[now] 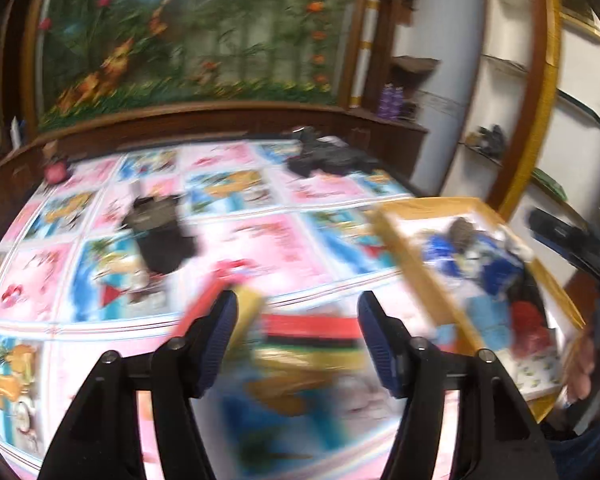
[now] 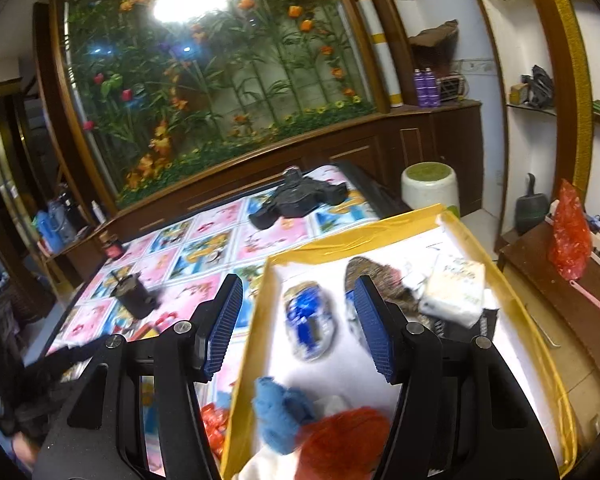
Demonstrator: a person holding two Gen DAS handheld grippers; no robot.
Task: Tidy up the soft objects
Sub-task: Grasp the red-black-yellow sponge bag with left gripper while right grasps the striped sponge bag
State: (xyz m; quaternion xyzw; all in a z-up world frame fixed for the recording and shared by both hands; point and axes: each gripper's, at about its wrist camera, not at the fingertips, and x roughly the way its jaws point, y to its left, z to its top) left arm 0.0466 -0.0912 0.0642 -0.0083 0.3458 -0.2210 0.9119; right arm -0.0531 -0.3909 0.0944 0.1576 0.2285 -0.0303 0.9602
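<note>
Left tongs released, nothing between the pads — a blurred red-yellow-black striped soft item lies just ahead of them, lower centre, on the patterned tabletop. Right tongs also released, hovering over the yellow-rimmed box, lower right.

Judged step: fetching the striped item for the box. Best to slow down, centre the pads over a bunched fold, clench fully before lifting.

Count in box: one blue cloth, one red fluffy item, one blue-white pouch, one white packet. Farther off: one dark pouch, one black bundle.
</note>
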